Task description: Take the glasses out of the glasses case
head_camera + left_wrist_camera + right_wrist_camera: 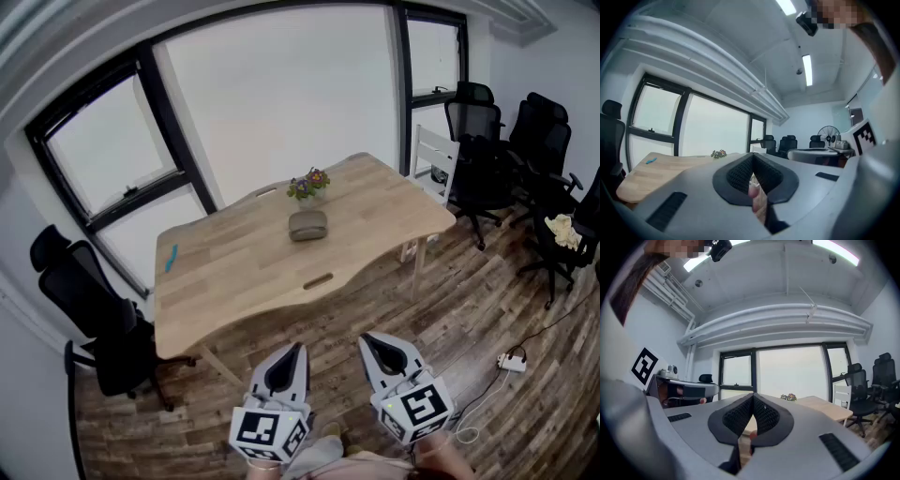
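The glasses case (307, 225) is seen lying near the middle of the bench (234, 272), a grey-brown rounded shell that appears shut. No glasses can be made out, so they are presumed to be inside. A small pot of flowers (308, 184) is set just beyond the case at 12 o'clock, very near it, though contact cannot be confirmed. A blue item (171, 258) is placed well apart at 9 o'clock, near the bench's edge.

The left claw (292, 349) and right claw (367, 339) are held side by side at 6 o'clock from the case, well short of the bench and above the wooden floor (487, 281). Each is clenched with nothing caught in it, as is confirmed along the left claw (752, 157) and right claw (753, 397) themselves. Both are pointed towards the bench, which is judged to suit an approach not yet begun.

The near edge of the bench is left free. Black office chairs (487, 141) and a white chair (436, 159) are grouped at 2 o'clock and another chair (89, 291) at 8 o'clock, none across the direct line. The flowers could be knocked if the case is reached over.
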Motion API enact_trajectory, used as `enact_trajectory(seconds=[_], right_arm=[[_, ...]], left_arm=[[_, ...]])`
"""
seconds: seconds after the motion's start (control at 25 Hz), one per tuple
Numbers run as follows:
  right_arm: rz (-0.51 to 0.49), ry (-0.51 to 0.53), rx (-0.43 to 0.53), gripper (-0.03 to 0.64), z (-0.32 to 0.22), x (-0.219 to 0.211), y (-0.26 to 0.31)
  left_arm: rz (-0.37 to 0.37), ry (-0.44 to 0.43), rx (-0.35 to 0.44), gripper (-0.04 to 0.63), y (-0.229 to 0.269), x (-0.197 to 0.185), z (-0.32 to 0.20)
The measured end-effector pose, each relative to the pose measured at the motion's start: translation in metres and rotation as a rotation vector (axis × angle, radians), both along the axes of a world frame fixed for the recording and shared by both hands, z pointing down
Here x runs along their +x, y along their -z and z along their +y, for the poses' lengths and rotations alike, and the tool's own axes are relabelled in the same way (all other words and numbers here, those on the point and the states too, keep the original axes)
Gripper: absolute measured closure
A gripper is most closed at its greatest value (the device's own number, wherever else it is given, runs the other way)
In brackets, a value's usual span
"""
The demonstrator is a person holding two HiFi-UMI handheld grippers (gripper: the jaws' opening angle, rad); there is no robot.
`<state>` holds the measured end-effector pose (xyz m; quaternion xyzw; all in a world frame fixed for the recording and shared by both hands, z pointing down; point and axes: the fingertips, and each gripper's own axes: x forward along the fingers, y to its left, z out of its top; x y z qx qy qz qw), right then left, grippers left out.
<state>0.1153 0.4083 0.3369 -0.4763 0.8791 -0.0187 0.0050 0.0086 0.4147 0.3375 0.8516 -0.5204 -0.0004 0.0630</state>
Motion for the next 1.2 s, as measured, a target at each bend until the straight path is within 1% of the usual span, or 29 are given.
enact_trajectory(seconds=[0.2,0.32,0.44,0.68,0.8,0.92,1.2], right_arm=[[0.003,-0.006,0.003,0.617,-0.013,-0.015,0.0],[0.002,-0.006,-0.012,0.617,-0.019,-0.023,-0.004],[-0.008,-0.008,-0.03,0.617,-0.028,-0.031,-0.008],[-0.025,-0.008,-0.03,0.617,-0.049,-0.049,-0.009],[-0.034,-0.028,-0.031,0.617,-0.061,-0.055,-0.008],[-0.017,-0.062,-0.032,0.617,-0.073,-0.062,-0.01],[-0.02,-0.117,-0.027,0.617,-0.089,-0.069,-0.006]], left_arm=[[0.004,-0.014,-0.008,0.598,-0.001,-0.013,-0.012],[0.004,-0.025,-0.009,0.598,-0.004,-0.019,-0.017],[0.007,-0.036,-0.011,0.598,-0.007,-0.025,-0.023],[0.008,-0.052,-0.016,0.598,-0.01,-0.045,-0.043],[0.005,-0.061,-0.015,0.598,-0.01,-0.054,-0.054],[0.006,-0.069,-0.011,0.598,-0.011,-0.065,-0.064],[0.02,-0.085,-0.021,0.598,-0.013,-0.08,-0.08]])
